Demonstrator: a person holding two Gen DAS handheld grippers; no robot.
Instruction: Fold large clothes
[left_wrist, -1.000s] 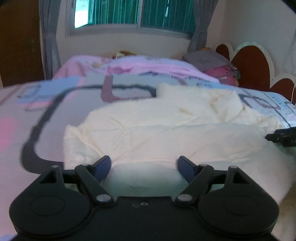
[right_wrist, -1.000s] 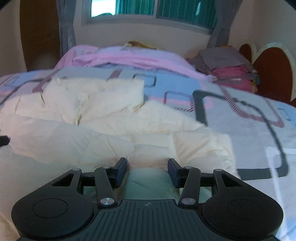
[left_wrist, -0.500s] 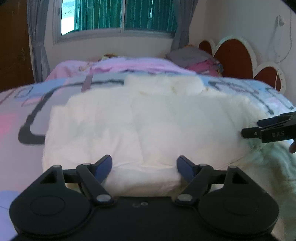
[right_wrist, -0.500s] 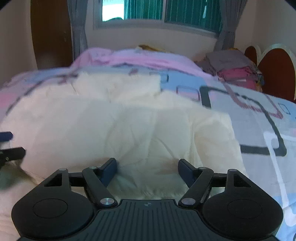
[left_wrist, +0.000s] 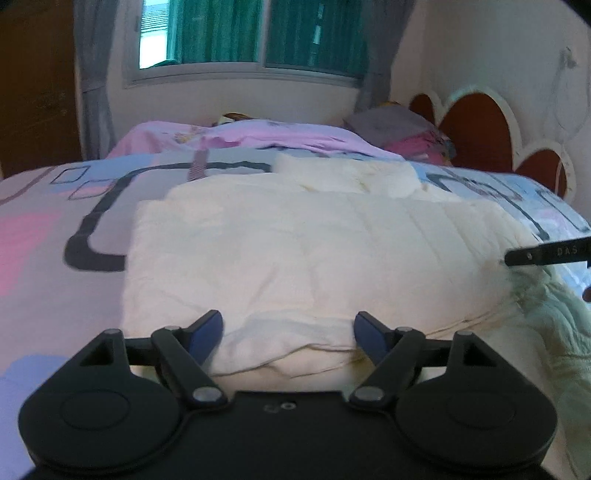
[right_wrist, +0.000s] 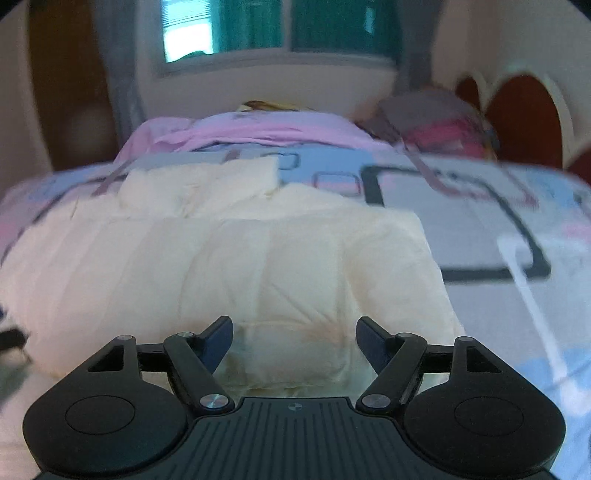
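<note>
cream padded garment lies folded across the bed, both hand-held grippers spread wide

the cream padded garment (left_wrist: 314, 251) lies across the near half of the bed (left_wrist: 44, 236), its puffy body doubled over, with a smaller folded part (left_wrist: 347, 175) at its far edge. a pale green lining (left_wrist: 554, 317) shows at its right end in the left wrist view.

the left hand-held gripper (left_wrist: 289, 328) hangs over the near hem with its jaws wide apart; cloth lies between them, but the pads do not press on it. the right hand-held gripper (right_wrist: 294, 332) has just been opening and its jaws now stand wide over the garment's near right corner, gripping nothing.

the patterned bed cover (right_wrist: 480, 221) stretches beyond. a pink blanket (left_wrist: 236, 138) is bunched at the far side, a stack of folded clothes (left_wrist: 410, 133) at far right, near the scalloped headboard (left_wrist: 476, 122).
</note>
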